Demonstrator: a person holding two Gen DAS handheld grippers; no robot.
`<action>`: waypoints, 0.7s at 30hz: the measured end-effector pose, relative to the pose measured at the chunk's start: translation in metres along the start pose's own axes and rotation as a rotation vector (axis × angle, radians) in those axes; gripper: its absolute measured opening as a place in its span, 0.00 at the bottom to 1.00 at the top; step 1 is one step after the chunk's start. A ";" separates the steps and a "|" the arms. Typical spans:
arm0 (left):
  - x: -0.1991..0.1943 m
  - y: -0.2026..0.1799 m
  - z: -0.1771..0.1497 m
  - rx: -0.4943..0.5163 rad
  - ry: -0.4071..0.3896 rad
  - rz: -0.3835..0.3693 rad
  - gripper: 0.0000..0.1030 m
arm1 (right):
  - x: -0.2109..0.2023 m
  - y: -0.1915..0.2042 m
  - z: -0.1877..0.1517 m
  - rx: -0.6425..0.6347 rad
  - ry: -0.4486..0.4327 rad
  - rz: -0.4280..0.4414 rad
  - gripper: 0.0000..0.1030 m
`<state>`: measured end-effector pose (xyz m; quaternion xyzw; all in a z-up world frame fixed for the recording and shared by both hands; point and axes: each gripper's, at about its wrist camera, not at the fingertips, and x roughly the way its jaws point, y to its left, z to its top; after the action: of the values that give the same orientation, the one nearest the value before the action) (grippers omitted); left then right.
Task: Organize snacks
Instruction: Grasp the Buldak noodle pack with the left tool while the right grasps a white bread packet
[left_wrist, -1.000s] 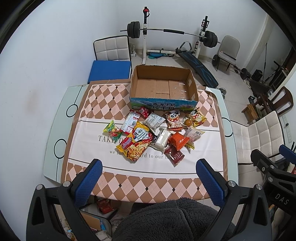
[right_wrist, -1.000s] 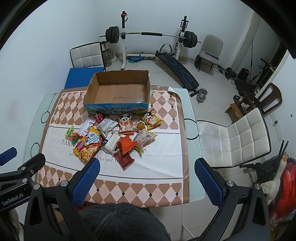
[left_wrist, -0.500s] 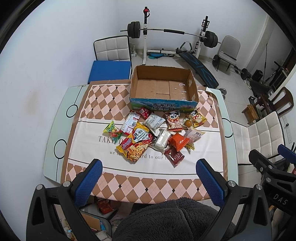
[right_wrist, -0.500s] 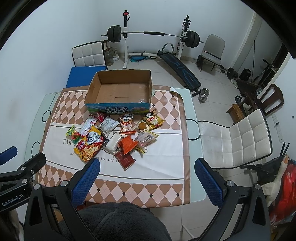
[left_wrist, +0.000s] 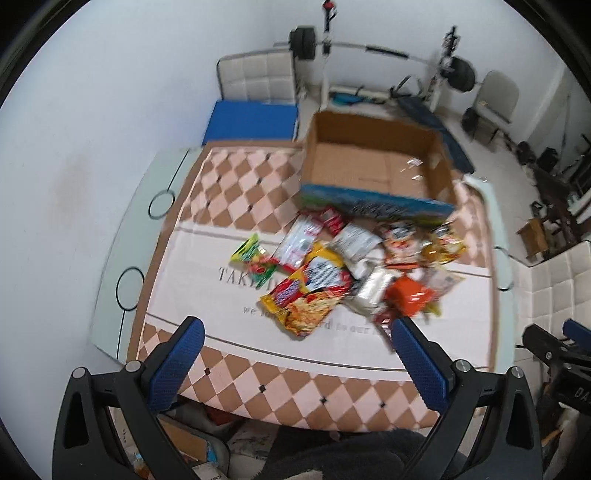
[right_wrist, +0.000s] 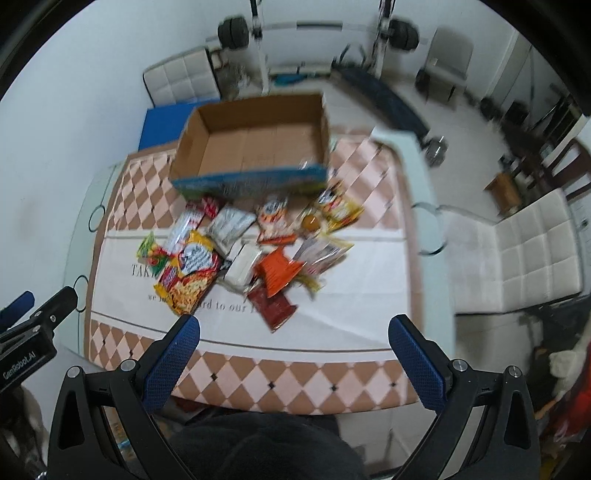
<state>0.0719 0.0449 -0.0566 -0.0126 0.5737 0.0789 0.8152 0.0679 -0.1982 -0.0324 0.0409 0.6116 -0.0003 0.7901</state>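
A pile of snack packets (left_wrist: 347, 266) lies mid-table, also in the right wrist view (right_wrist: 251, 254): a yellow-red noodle bag (left_wrist: 306, 295), an orange packet (right_wrist: 277, 269), a dark red packet (right_wrist: 273, 306), a green packet (left_wrist: 255, 258). Behind it stands an open, empty cardboard box (left_wrist: 373, 166), which also shows in the right wrist view (right_wrist: 255, 144). My left gripper (left_wrist: 295, 332) and right gripper (right_wrist: 293, 330) are both open and empty, high above the table's near edge. Both views are motion-blurred.
The table (left_wrist: 170, 206) has a checkered cloth and glass edges. A white chair (right_wrist: 524, 254) stands to the right, another chair with a blue cushion (left_wrist: 255, 118) at the far side. Weight bench and barbell (left_wrist: 369, 48) stand behind. Clutter lies below the near edge.
Both grippers have moved forward and down toward the table; the snacks and box appear larger and blurred. Jaws stay open.
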 end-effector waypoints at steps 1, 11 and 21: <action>0.015 0.003 0.004 0.001 0.022 0.008 1.00 | 0.016 0.001 0.003 0.007 0.027 0.011 1.00; 0.172 -0.006 0.018 0.268 0.186 -0.006 1.00 | 0.187 0.020 0.025 -0.023 0.279 0.035 1.00; 0.290 -0.068 0.003 0.669 0.337 -0.070 1.00 | 0.263 0.025 0.043 -0.095 0.344 -0.037 1.00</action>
<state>0.1799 0.0115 -0.3324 0.2219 0.6929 -0.1442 0.6707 0.1772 -0.1627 -0.2743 -0.0083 0.7377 0.0208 0.6747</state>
